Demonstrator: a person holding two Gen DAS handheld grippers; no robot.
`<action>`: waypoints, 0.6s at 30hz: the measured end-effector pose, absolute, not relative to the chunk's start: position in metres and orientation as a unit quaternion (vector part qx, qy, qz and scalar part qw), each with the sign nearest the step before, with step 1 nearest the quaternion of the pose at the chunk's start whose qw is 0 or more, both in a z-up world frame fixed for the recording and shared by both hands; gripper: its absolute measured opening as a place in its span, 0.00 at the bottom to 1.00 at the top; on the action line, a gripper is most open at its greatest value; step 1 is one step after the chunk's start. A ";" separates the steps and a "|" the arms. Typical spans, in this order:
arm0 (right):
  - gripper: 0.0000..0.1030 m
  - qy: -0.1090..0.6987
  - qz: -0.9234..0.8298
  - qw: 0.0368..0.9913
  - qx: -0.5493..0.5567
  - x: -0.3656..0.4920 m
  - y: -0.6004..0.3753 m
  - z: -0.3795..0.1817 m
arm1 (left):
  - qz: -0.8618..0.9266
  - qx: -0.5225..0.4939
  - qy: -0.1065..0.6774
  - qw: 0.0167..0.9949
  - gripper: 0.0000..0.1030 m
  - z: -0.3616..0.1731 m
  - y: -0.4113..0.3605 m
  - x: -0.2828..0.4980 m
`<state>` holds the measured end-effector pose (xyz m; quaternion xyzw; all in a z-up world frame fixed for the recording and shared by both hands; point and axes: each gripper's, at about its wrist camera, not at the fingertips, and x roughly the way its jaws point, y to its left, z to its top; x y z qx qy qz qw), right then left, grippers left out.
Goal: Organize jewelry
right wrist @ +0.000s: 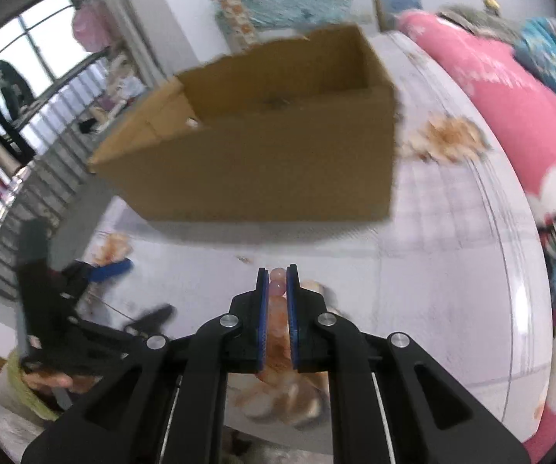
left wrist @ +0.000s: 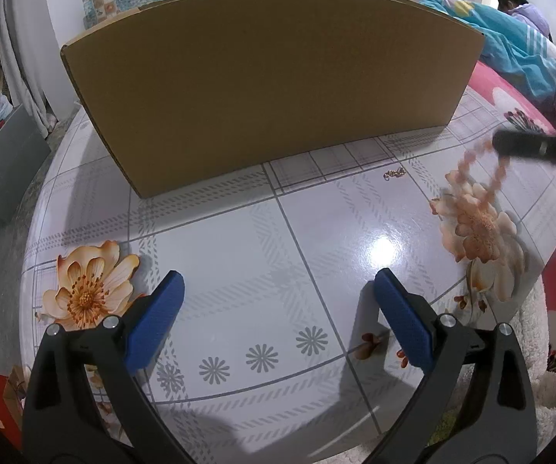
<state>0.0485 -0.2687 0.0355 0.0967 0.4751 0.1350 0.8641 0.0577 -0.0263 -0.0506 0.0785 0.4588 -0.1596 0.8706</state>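
Note:
My right gripper [right wrist: 277, 274] is shut on a pink bead bracelet [right wrist: 277, 284], held above the table in front of the open cardboard box [right wrist: 262, 154]. In the left wrist view the bracelet [left wrist: 486, 178] hangs blurred from the right gripper [left wrist: 500, 147] at the right. A small gold piece of jewelry [left wrist: 394, 173] lies on the table near the box [left wrist: 270, 85]. My left gripper [left wrist: 278, 294] is open and empty, low over the table's near side; it also shows in the right wrist view [right wrist: 119, 266].
The table [left wrist: 316, 239] has a glossy checked cloth with printed flowers. A pink floral blanket [right wrist: 510, 108] lies to the right with blue bedding [left wrist: 510, 42] and a person behind it. Shelves and a window are on the left.

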 end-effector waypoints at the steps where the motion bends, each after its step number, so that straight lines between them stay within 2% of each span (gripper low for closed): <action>1: 0.09 0.480 0.123 0.864 0.094 0.048 -0.271 0.032 | -0.161 0.079 0.459 0.870 0.92 -0.050 -0.026 0.058; 5: 0.10 0.487 0.098 0.863 0.092 0.045 -0.280 0.020 | -0.163 0.075 0.454 0.873 0.92 -0.048 -0.024 0.060; 14: 0.10 0.469 0.105 0.869 0.114 0.051 -0.290 0.019 | -0.232 0.069 0.388 0.890 0.90 -0.014 -0.045 0.057; 15: 0.10 0.467 0.109 0.870 0.118 0.051 -0.291 0.018 | -0.240 0.075 0.383 0.889 0.85 -0.012 -0.050 0.058; 16: 0.10 0.466 0.112 0.869 0.120 0.051 -0.291 0.017 | -0.247 0.081 0.383 0.886 0.76 -0.012 -0.055 0.059; 18: 0.10 0.464 0.119 0.869 0.126 0.051 -0.291 0.015 | -0.263 0.099 0.389 0.877 0.66 -0.014 -0.068 0.064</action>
